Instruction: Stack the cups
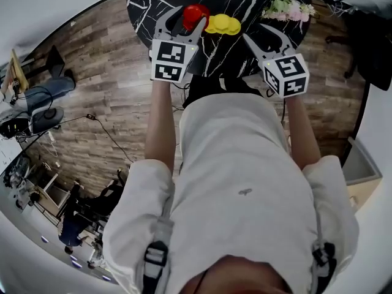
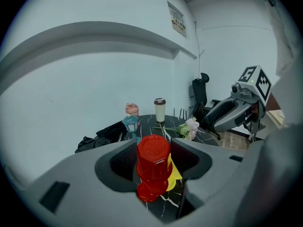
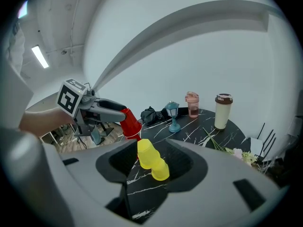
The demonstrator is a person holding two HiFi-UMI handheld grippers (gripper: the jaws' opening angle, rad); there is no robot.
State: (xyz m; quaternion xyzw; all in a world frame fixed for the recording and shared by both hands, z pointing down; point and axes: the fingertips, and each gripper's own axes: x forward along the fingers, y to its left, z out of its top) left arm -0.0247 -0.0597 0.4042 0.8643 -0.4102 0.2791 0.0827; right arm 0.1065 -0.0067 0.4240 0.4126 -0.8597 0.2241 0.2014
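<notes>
**Clerk:** Cups: count and location?

**Keeper:** Yellow cups (image 3: 147, 152): two, pressed close together. I cannot tell whether they are nested or merely touching. They are on the black marbled worktop (image 1: 153, 2), top centre of the head view. Red cup (image 2: 154, 155): one certain, its base toward the camera, just left of the yellow pair in the head view. A second red lobe shows below it, and I cannot tell whether that is another cup.

**Clerk:** Tongs?

**Keeper:** Two. Left tongs (image 1: 191, 16): closed on the red cup, pads against its sides, spread wide by it. Right tongs (image 1: 260, 35): standing wide, gripping nothing. The yellow pair shows through the gap, clear of both pads.

**Clerk:** Other items on the worktop?

**Keeper:** One teal lantern (image 3: 173, 115), one pink lidded bottle (image 3: 192, 104) and one pale tumbler with a dark lid (image 3: 222, 111), all upright toward the far edge. One dark bundle of cloth (image 3: 149, 115), just left of the lantern in the right gripper view. One spray of pale flowers (image 1: 288, 8), lying flat, upper right of the head view.

**Clerk:** Surroundings?

**Keeper:** One wood-plank floor (image 1: 110, 103). One black office chair (image 2: 203, 91), right of centre in the left gripper view.
</notes>
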